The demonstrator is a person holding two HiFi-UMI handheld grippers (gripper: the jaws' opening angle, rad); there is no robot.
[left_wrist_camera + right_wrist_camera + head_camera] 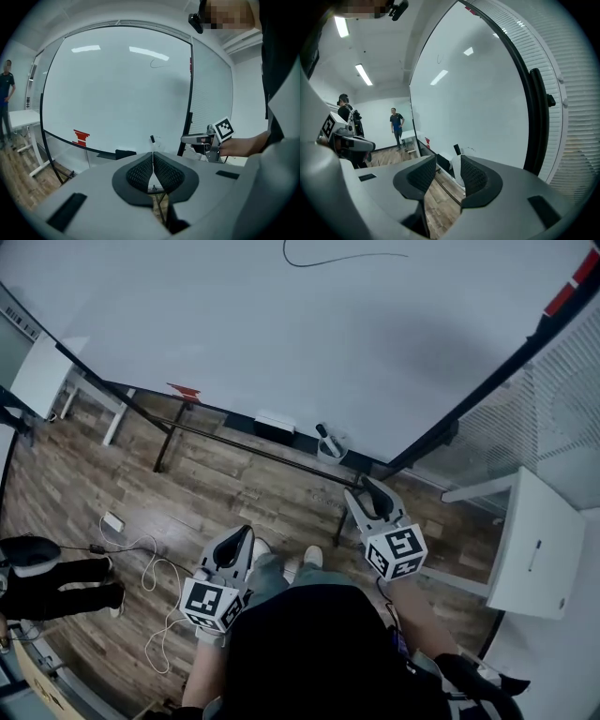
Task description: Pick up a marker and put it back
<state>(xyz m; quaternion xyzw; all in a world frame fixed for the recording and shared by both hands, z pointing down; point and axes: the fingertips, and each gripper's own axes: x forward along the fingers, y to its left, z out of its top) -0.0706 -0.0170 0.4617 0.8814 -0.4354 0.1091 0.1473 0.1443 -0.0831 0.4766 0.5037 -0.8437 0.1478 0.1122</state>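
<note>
A dark marker [323, 434] stands upright in a small white holder [334, 452] on the whiteboard's bottom rail. My right gripper [366, 488] hovers just below and to the right of the holder; its jaws are open and nothing is between them. In the right gripper view the marker [456, 149] and white holder [456, 171] show just beyond the open gripper [447, 161]. My left gripper [244, 533] is lower left, over the floor, with its pads [140, 171] closed together and empty. From it the marker [152, 139] looks small and far.
The large whiteboard [281, 324] bears one thin drawn line and a red magnet [184, 390]; an eraser [275, 423] sits on its rail. The stand's dark legs [165, 446] cross the wooden floor. There are white tables [534, 545], floor cables [150, 568], and a person [396, 125] standing far off.
</note>
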